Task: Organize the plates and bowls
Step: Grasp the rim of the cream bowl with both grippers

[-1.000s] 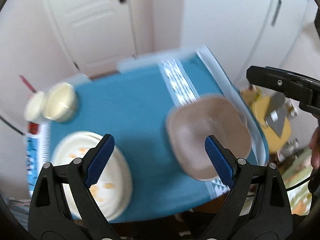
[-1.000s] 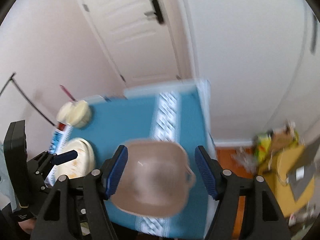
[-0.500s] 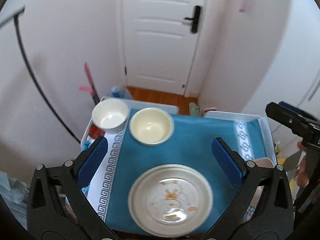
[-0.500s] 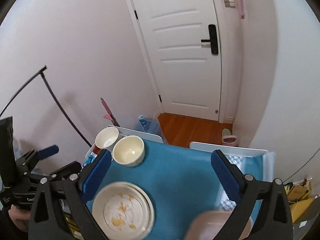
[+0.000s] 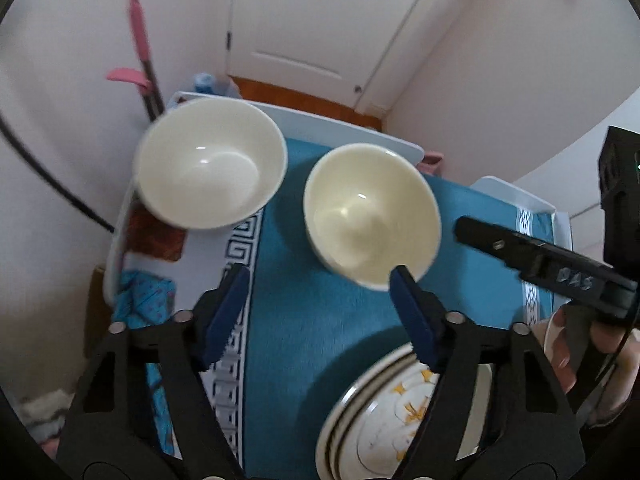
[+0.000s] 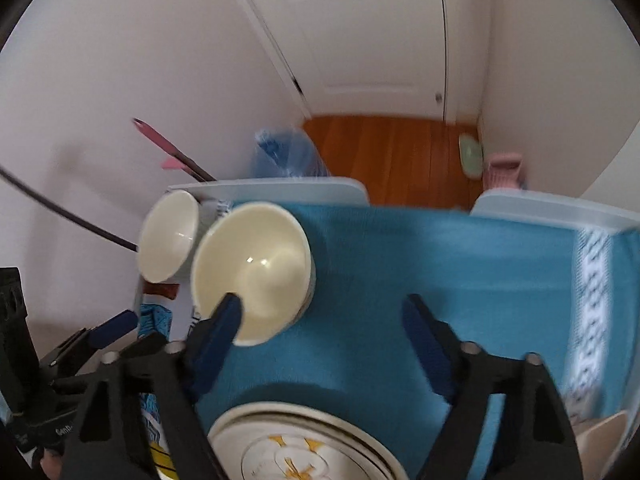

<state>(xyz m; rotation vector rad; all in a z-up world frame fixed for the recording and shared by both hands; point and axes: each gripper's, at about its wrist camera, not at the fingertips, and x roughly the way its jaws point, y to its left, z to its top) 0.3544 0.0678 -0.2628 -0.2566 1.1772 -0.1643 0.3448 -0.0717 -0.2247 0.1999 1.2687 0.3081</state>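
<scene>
Both bowls remain unstacked: the white bowl sits just beside the cream bowl, well apart from the plates. The left gripper and right gripper are narrowing their jaws, pinching nothing yet.

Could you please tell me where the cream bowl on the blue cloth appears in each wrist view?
Left wrist view: the cream bowl sits at centre, just right of the white bowl.
Right wrist view: it sits left of centre, partly behind the right gripper's finger.
Shared landmark: the patterned plate at the bottom edge.
</scene>
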